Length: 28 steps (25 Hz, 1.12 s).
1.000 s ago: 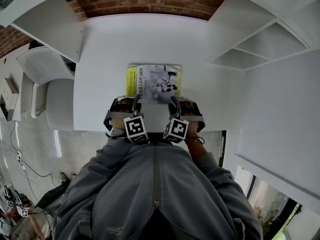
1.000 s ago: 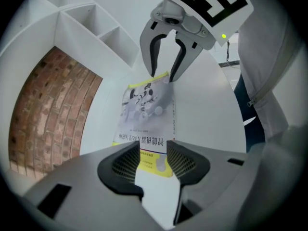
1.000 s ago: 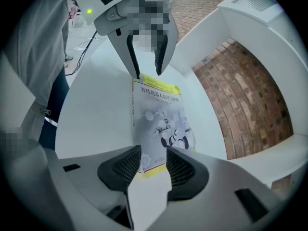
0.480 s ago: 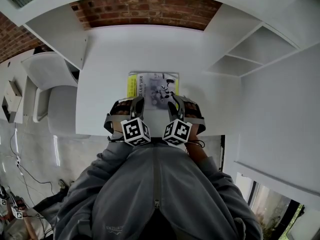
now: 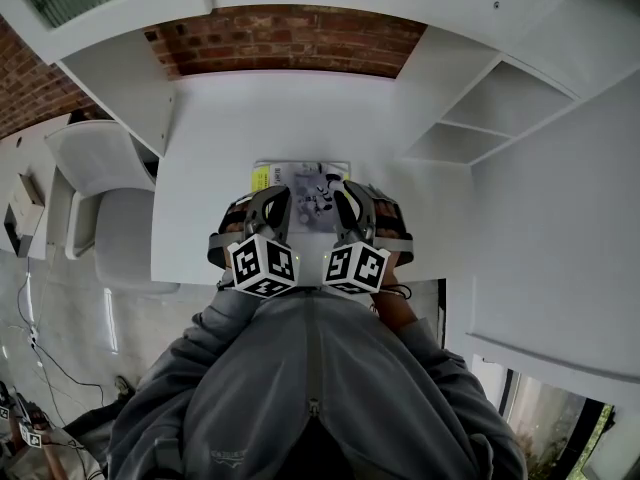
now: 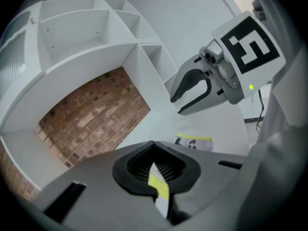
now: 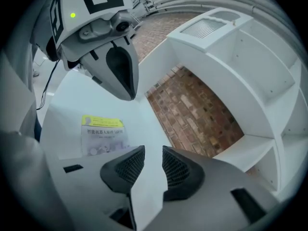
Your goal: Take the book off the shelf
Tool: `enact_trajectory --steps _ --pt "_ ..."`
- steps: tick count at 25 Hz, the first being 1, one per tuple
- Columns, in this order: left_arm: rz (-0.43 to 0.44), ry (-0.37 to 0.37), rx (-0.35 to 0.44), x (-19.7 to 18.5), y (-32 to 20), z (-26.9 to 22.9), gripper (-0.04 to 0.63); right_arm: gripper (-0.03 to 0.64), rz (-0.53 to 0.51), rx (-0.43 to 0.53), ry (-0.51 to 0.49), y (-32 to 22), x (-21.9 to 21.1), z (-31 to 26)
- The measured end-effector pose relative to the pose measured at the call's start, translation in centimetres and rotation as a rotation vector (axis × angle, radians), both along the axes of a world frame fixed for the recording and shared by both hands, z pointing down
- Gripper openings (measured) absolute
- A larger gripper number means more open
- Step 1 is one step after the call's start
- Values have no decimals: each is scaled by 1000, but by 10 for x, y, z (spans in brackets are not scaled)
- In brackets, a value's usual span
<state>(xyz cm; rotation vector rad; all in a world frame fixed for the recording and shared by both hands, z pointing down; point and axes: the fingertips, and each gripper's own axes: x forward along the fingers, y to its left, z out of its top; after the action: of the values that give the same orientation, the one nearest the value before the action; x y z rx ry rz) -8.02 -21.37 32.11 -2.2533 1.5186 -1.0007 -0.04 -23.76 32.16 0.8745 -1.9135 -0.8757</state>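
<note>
Open white shelving (image 5: 520, 98) backed by brick (image 5: 290, 38) frames a broad white shelf surface (image 5: 300, 108). A person in a grey zip jacket (image 5: 310, 388) holds two grippers side by side above it. The right gripper (image 7: 153, 150) has jaws partly apart, just closing, with nothing between them. The left gripper (image 6: 154, 150) is closed, with a yellow-and-white sliver of unclear origin showing in its slit. The book (image 5: 305, 176), yellow-banded, lies flat on the shelf surface, just beyond both grippers and held by neither.
</note>
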Motion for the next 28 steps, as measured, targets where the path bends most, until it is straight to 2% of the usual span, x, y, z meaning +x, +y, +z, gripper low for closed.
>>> enact_trajectory --steps 6,14,19,23,28 --pt "-30 179 113 -3 -1 -50 6 98 -7 102 -141 0 -6 -65" --pt "-58 330 276 -11 6 -112 6 47 -17 188 -337 13 -11 -135" --pt "-70 387 351 -16 11 -139 6 35 -28 211 -445 19 -10 -165" --pt "-76 423 393 -20 15 -154 6 31 -21 194 -558 22 -8 -184" --pt "-85 484 439 -25 20 -175 6 28 -63 178 -700 26 -10 -202"
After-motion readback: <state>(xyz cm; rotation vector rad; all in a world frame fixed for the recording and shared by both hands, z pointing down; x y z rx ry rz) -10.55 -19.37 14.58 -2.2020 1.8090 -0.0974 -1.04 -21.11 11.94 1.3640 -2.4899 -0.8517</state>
